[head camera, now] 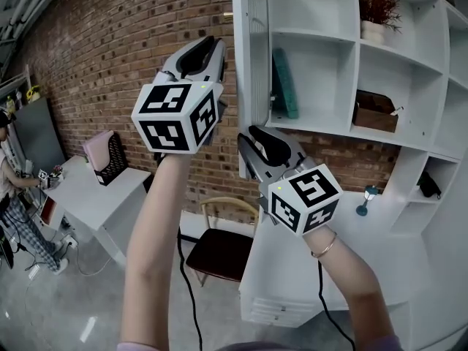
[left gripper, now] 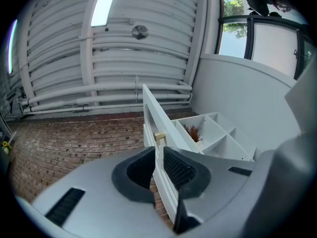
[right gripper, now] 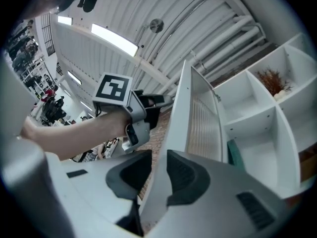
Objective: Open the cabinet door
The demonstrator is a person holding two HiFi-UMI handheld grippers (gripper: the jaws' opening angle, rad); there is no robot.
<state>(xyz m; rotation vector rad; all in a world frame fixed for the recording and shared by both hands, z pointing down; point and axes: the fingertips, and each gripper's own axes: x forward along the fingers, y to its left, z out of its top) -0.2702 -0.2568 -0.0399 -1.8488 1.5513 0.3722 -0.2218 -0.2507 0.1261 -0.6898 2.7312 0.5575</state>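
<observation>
The cabinet door (head camera: 248,57) is standing swung out from the white shelf unit (head camera: 409,57), showing edge-on in the head view with the open compartments to its right. Both grippers are reaching upward to its free edge. The left gripper (left gripper: 158,165) is sitting higher on the door, its jaws drawn narrow and pinching the panel's edge between the ribbed pads, just below a small brass knob (left gripper: 159,137). The right gripper (right gripper: 158,175) is holding the same edge lower down, its jaws set somewhat wider and likewise closing on the panel from both faces. Inside the unit, a teal book (head camera: 284,82) is leaning in the compartment nearest the door, and a potted dried plant (head camera: 378,9) is standing in the top compartment. A brick wall (head camera: 110,64) is running behind the unit, and a wooden chair (head camera: 223,251) is standing below the grippers.
</observation>
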